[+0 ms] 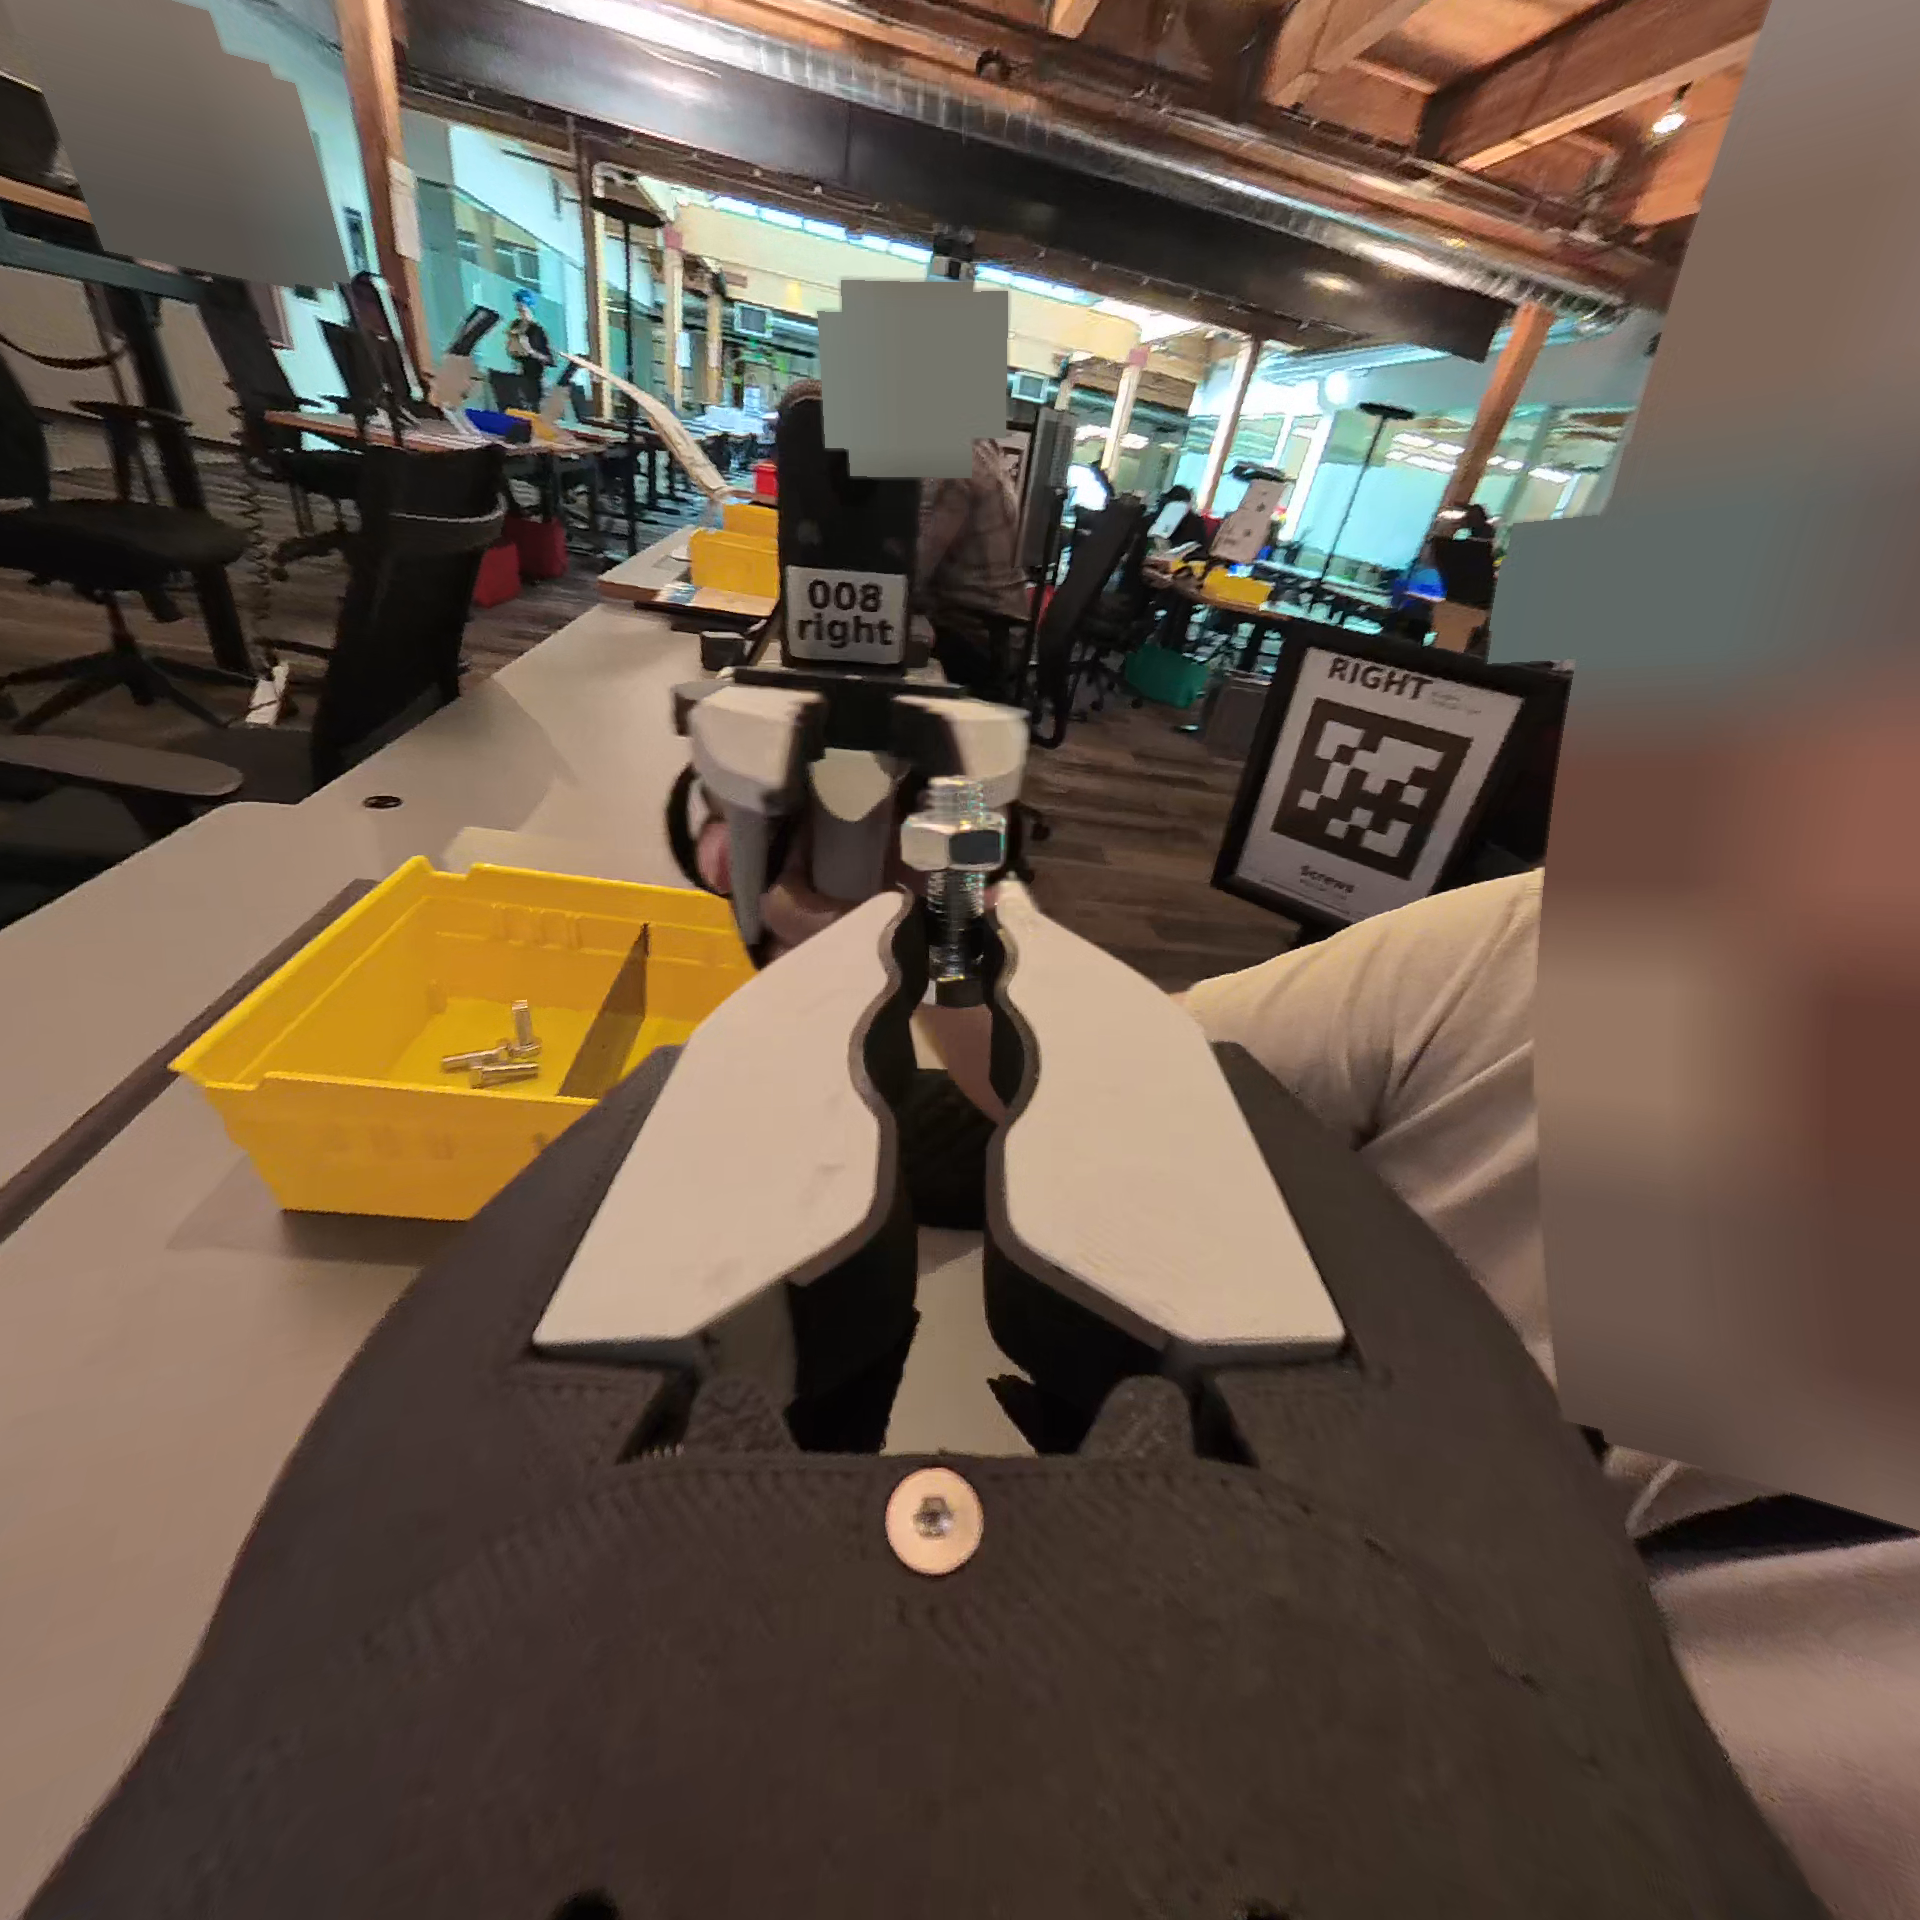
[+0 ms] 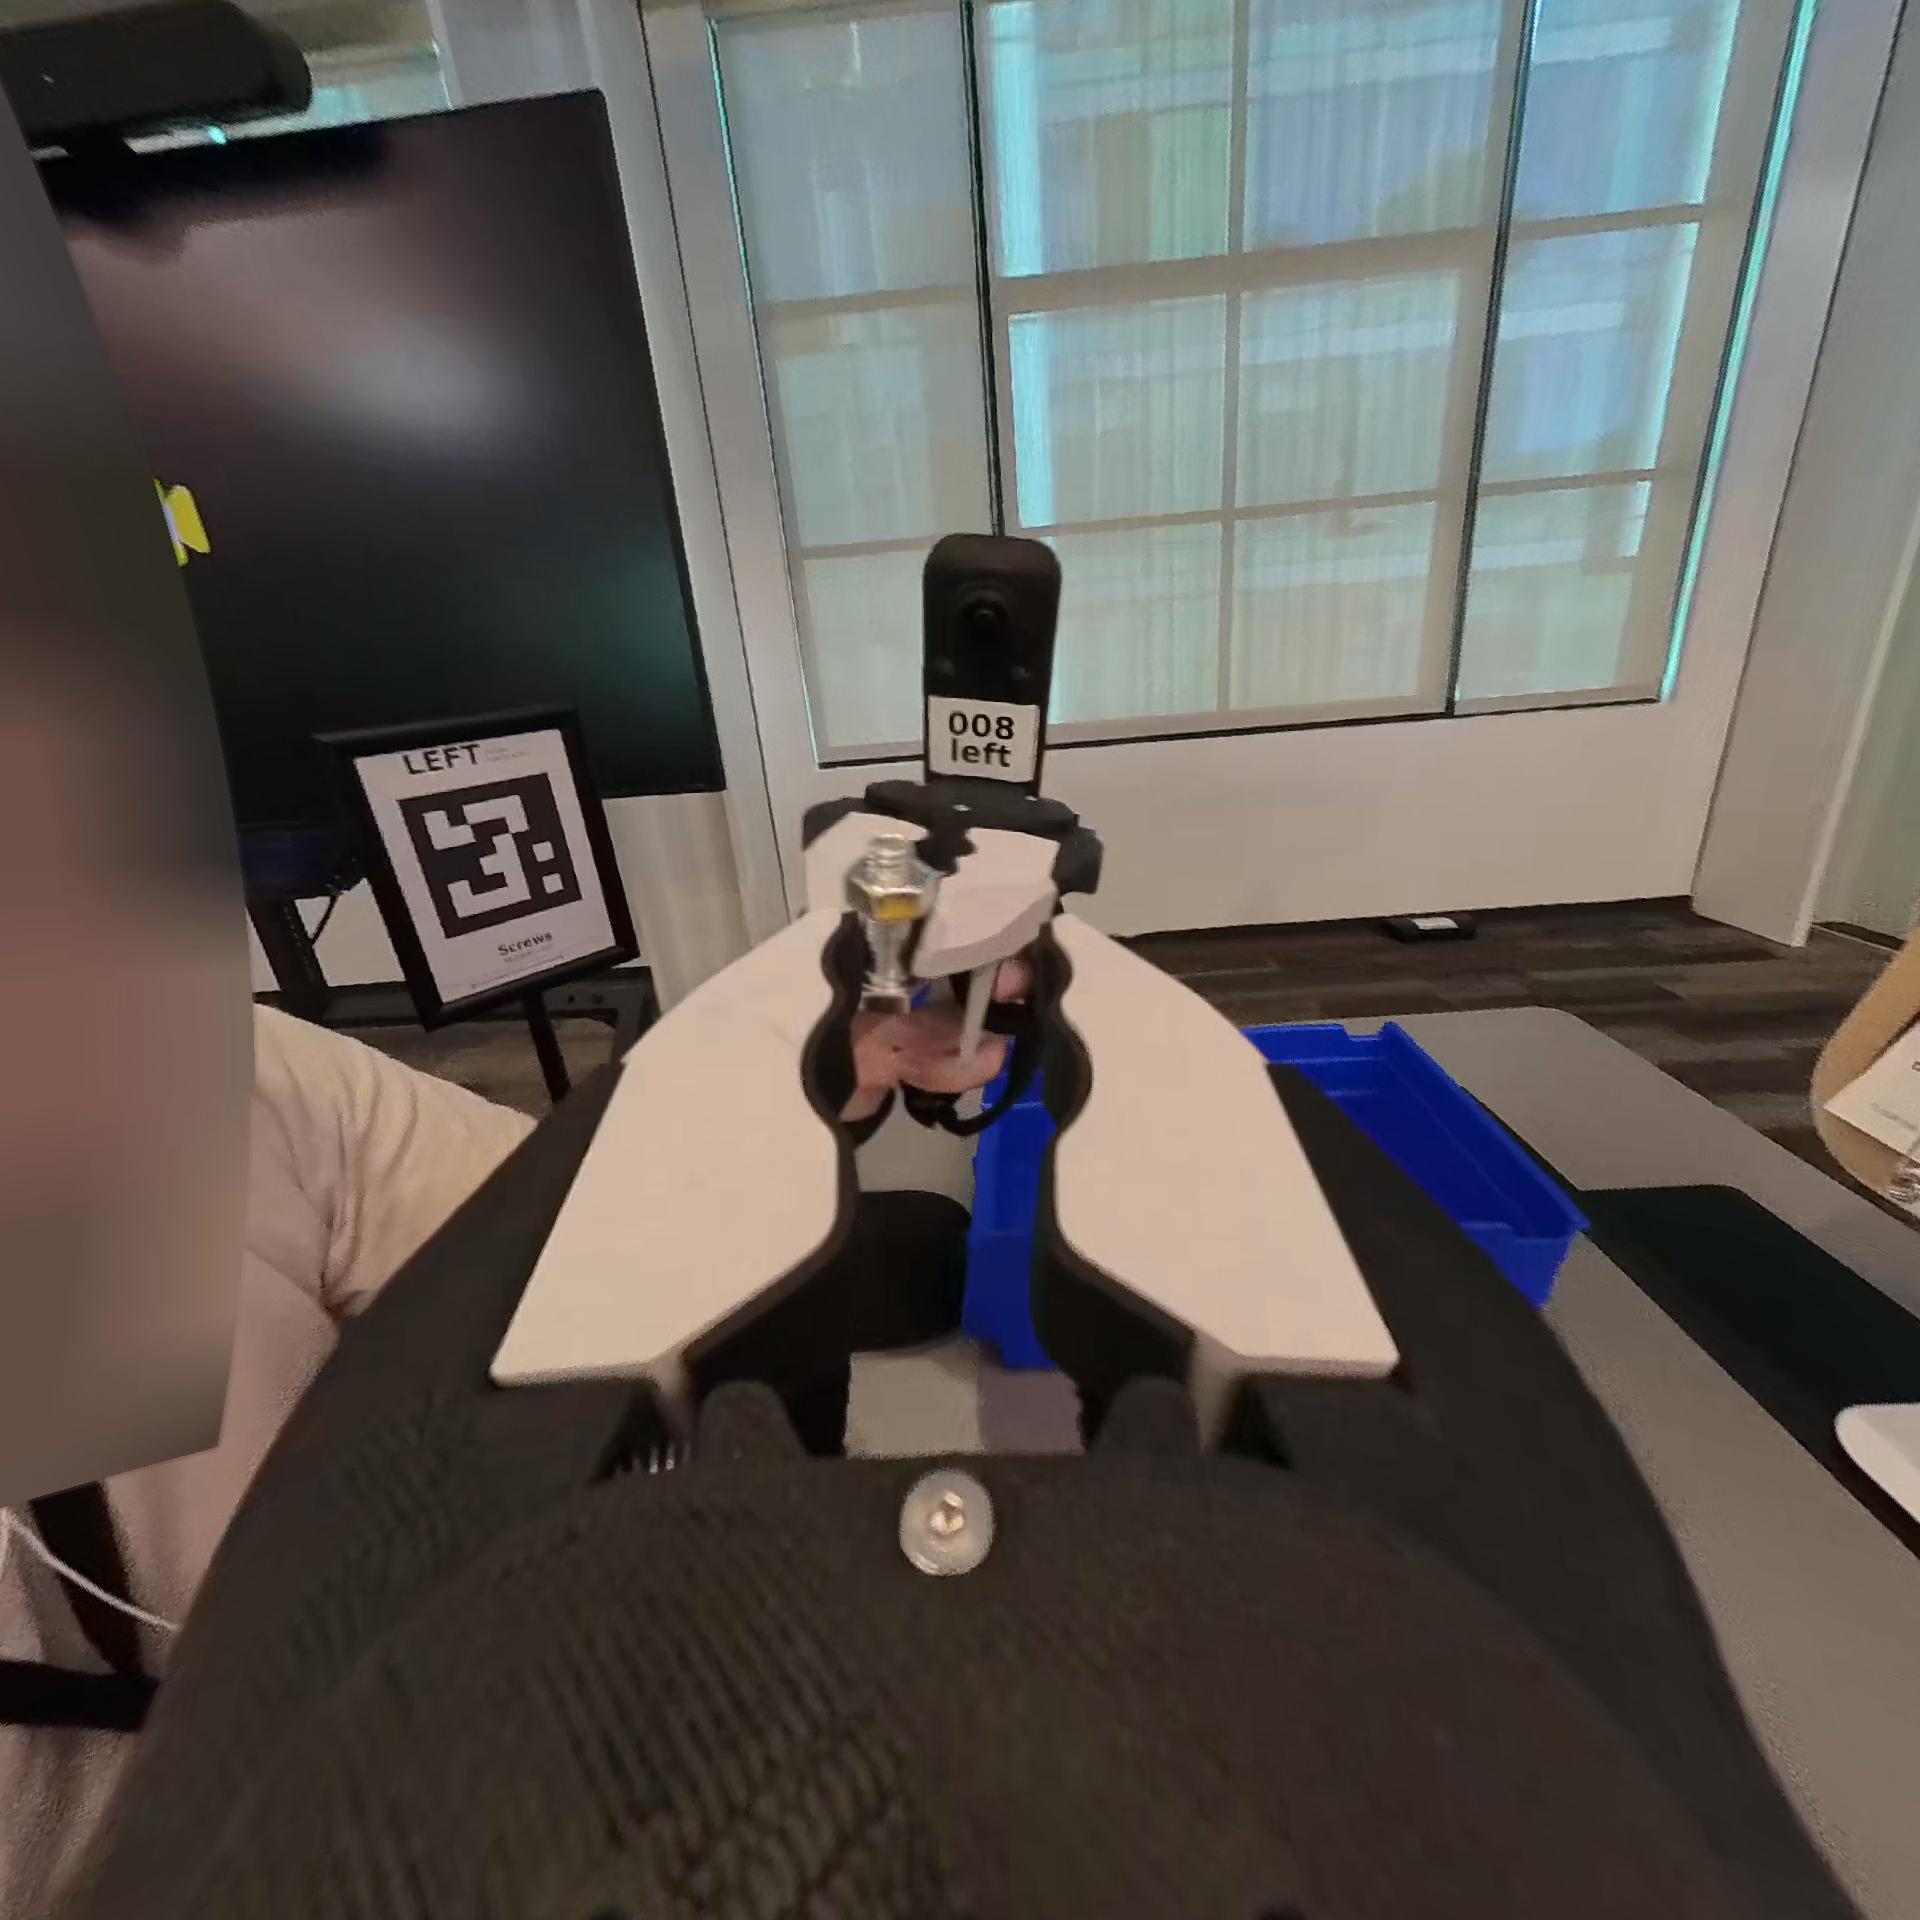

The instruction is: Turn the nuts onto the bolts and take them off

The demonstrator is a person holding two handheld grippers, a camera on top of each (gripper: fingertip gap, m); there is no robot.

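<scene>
Hidden or unclear: the bolt's [image 1: 954,914] lower end is sitting between the left gripper's [image 1: 951,935] black-lined fingertips, so its head is not showing. In the right wrist view the bolt and nut are blurring together against the pale fingers.

Left gripper: closed narrowly around the upright threaded shank.

Right gripper [image 1: 831,821]: standing open in the left wrist view, one pale finger [image 1: 987,743] lying just behind the bolt's top; whether it is touching the bolt or nut cannot be told.

Nut [image 1: 953,840]: bright hexagonal steel, sitting on the thread just below the bolt's top.

Gripper bodies: matte black, ribbed print texture, smooth white curved finger plates.

Yellow bin [image 1: 343,1101]: plastic, with a dark divider, resting on the grey table [image 1: 125,1351] and holding a few small silver bolts [image 1: 494,1055].

Blue bin [image 2: 1455,1174]: plastic, partly covered by the right gripper; contents not visible.
</scene>
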